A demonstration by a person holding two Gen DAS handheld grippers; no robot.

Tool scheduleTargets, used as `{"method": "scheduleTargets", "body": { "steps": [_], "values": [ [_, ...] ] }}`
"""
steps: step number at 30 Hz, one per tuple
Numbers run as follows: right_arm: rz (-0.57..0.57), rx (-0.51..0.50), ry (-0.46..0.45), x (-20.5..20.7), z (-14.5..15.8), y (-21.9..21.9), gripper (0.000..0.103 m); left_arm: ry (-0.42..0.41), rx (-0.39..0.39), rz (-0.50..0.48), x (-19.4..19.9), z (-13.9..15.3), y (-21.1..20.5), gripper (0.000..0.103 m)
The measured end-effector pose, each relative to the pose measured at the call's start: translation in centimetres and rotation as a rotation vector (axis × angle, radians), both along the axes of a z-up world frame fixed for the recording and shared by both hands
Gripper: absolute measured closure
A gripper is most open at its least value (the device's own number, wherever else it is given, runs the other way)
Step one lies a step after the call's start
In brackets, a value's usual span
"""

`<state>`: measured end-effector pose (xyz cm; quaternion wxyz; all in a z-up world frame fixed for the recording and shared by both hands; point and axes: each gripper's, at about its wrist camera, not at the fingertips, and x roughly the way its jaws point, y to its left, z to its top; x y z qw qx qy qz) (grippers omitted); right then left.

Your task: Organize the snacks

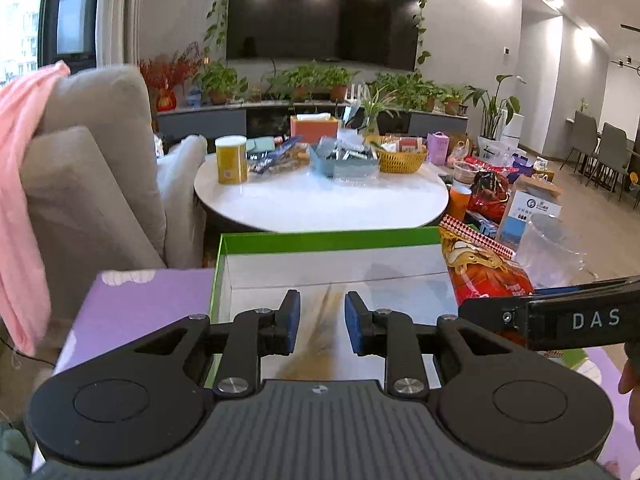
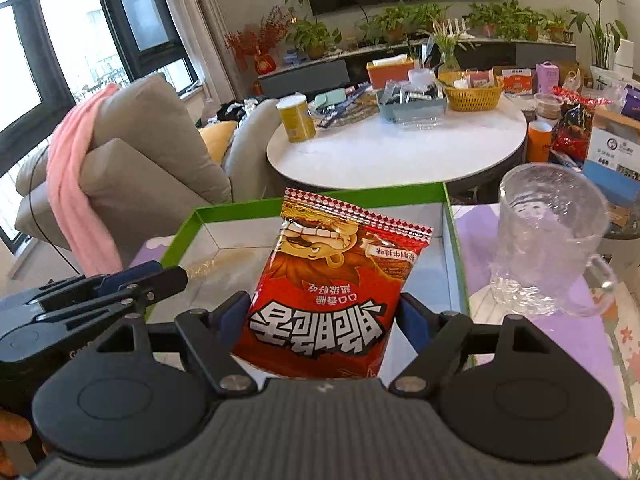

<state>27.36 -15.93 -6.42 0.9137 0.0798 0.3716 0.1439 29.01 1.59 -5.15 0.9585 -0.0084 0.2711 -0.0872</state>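
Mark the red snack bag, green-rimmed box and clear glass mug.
red snack bag (image 2: 332, 280), right wrist view, middle of its printed front
green-rimmed box (image 1: 320, 240), left wrist view, far green rim
clear glass mug (image 2: 548, 240), right wrist view, its side wall

Snack bag (image 2: 328, 292) bottom hidden behind right tool (image 2: 322, 320) body.
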Motion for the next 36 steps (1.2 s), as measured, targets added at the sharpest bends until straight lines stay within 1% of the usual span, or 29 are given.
{"method": "scheduleTargets", "body": {
  "steps": [2,3,4,5,6,7,13,20,28,32,36],
  "values": [
    [-0.002,-0.004,0.01,0.3,-0.5,0.2,0.056,0.021,0.008,0.001,0.5,-0.5,-0.1,0.079],
    [-0.006,-0.008,0.011,0.4,-0.6,0.3,0.055,0.033,0.021,-0.001,0.7,-0.9,-0.2,0.077],
    [-0.01,-0.014,0.01,0.3,-0.8,0.4,0.051,0.039,0.033,-0.002,0.7,-1.1,-0.2,0.074],
    [-0.015,-0.02,0.003,0.3,-0.9,0.4,0.048,0.038,0.041,-0.003,0.8,-1.2,-0.2,0.073],
    [-0.021,-0.022,-0.007,0.2,-0.9,0.4,0.043,0.031,0.05,-0.003,0.6,-1.3,-0.2,0.072],
    [-0.027,-0.022,-0.015,-0.1,-0.8,0.3,0.042,0.026,0.055,-0.002,0.4,-1.3,-0.2,0.071],
    [-0.055,0.005,-0.025,-0.6,0.6,-0.6,0.042,0.002,0.043,0.018,-1.0,0.1,0.8,0.069],
    [-0.056,0.004,-0.049,-3.6,2.2,-1.0,0.042,-0.023,0.029,0.067,-4.4,2.0,3.2,0.067],
    [-0.039,0.005,-0.059,-7.2,3.5,-0.6,0.042,-0.024,0.013,0.112,-8.9,3.3,5.8,0.066],
    [-0.029,-0.004,-0.072,-9.4,3.9,-0.2,0.042,-0.011,0.011,0.123,-11.2,3.1,6.8,0.065],
    [-0.021,-0.006,-0.069,-11.1,3.9,0.1,0.042,0.023,0.018,0.138,-12.9,2.0,7.7,0.065]
  ]
}}
